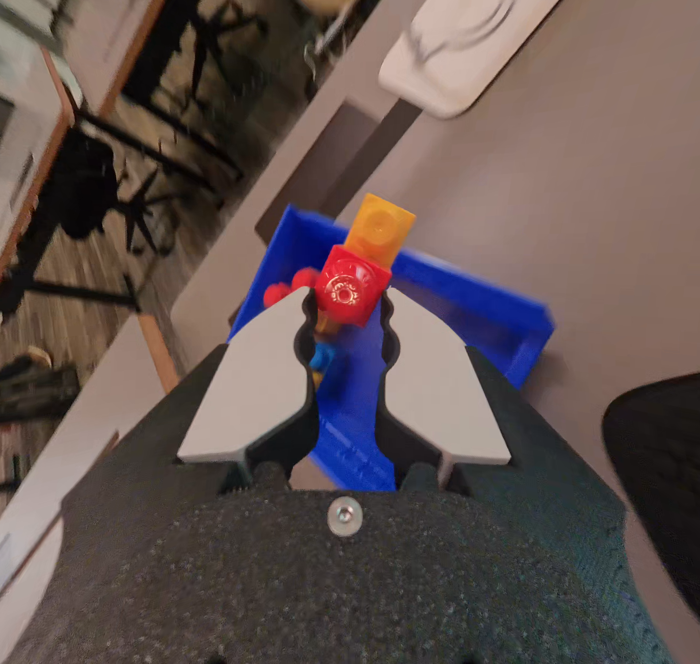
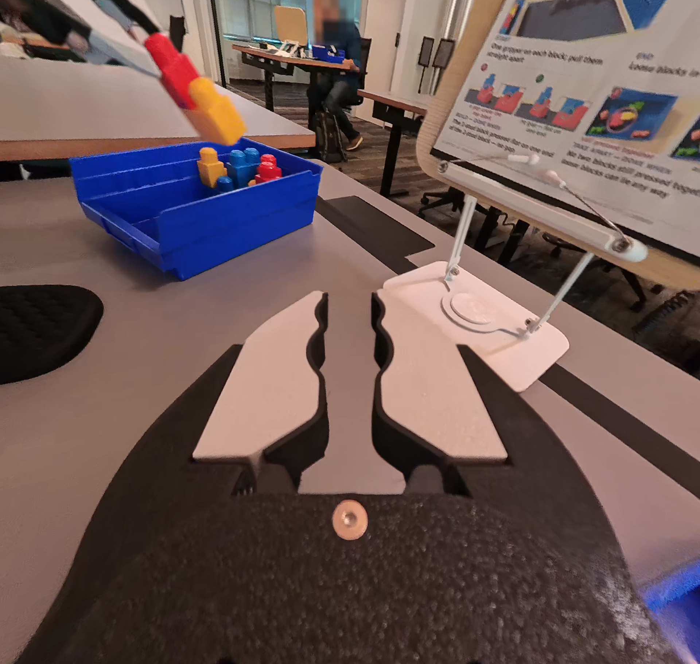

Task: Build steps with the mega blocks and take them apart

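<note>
A red block (image 1: 350, 290) joined to a yellow-orange block (image 1: 380, 229). The bin (image 2: 235, 225) is solid bright blue, holding blocks in yellow (image 2: 209, 168), blue (image 2: 240, 164) and red (image 2: 268, 170). The counter (image 2: 189, 323) is plain grey with black strips; a black mat (image 2: 41, 327) shows a woven texture. Both grippers — speckled black bodies, pale grey fingers (image 2: 265, 380).

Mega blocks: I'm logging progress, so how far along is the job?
Done: a red block and yellow block are joined. In hand: the left hand-held gripper holds that pair over the bin. Left: pulling them apart; the right hand-held gripper is open, empty.
</note>
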Action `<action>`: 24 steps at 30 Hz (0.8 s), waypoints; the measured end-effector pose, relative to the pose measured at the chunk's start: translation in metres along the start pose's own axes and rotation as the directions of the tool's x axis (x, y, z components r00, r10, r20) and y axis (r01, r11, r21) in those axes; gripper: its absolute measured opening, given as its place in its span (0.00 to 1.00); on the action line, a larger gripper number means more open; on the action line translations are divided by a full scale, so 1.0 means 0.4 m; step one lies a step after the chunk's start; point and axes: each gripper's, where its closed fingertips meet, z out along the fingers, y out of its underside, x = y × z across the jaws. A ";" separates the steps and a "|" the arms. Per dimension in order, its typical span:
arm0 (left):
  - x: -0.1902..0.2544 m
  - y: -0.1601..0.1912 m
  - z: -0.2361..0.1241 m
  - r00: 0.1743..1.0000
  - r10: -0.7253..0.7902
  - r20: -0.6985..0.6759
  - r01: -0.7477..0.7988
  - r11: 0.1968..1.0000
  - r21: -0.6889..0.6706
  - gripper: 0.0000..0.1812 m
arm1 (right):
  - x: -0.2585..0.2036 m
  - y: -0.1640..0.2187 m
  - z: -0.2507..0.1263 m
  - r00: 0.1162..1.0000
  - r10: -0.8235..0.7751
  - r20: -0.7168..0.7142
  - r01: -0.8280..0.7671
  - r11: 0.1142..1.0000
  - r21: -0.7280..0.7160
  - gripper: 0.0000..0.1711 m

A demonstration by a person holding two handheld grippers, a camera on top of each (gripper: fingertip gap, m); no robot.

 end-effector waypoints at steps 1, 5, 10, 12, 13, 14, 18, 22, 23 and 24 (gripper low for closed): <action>0.032 -0.046 -0.006 1.000 0.025 -0.014 -0.024 0.998 0.051 0.16 | -0.015 -0.005 0.002 1.000 -0.019 0.011 0.019 1.000 0.003 0.15; 0.188 -0.173 0.023 0.988 0.087 -0.128 -0.064 0.983 0.171 0.16 | -0.068 -0.001 0.028 0.995 -0.092 0.036 0.093 0.996 -0.009 0.21; 0.325 -0.216 0.119 0.962 0.131 -0.241 -0.073 0.970 0.232 0.16 | -0.091 0.084 0.074 0.992 -0.097 0.083 0.105 0.990 -0.093 0.32; 0.377 -0.224 0.140 0.945 0.154 -0.288 -0.079 0.964 0.255 0.16 | -0.094 0.107 0.086 0.988 -0.118 0.099 0.129 0.986 -0.109 0.37; 0.405 -0.227 0.148 0.936 0.161 -0.314 -0.078 0.962 0.260 0.16 | -0.099 0.117 0.092 0.984 -0.140 0.111 0.153 0.982 -0.115 0.40; 0.433 -0.230 0.154 0.925 0.173 -0.339 -0.082 0.960 0.269 0.16 | -0.106 0.128 0.098 0.978 -0.169 0.124 0.184 0.976 -0.120 0.42; 0.544 -0.241 0.168 0.878 0.226 -0.422 -0.102 0.949 0.298 0.16 | -0.151 0.174 0.119 0.944 -0.270 0.191 0.298 0.944 -0.138 0.46; 0.628 -0.248 0.168 0.838 0.270 -0.475 -0.126 0.941 0.313 0.16 | -0.173 0.224 0.117 0.907 -0.340 0.250 0.389 0.902 -0.185 0.23; 0.635 -0.247 0.171 0.840 0.283 -0.464 -0.141 0.938 0.318 0.16 | -0.172 0.231 0.112 0.899 -0.347 0.266 0.401 0.898 -0.183 0.23; 0.639 -0.251 0.170 0.842 0.278 -0.462 -0.128 0.936 0.329 0.16 | -0.172 0.231 0.107 0.901 -0.330 0.283 0.387 0.904 -0.179 0.23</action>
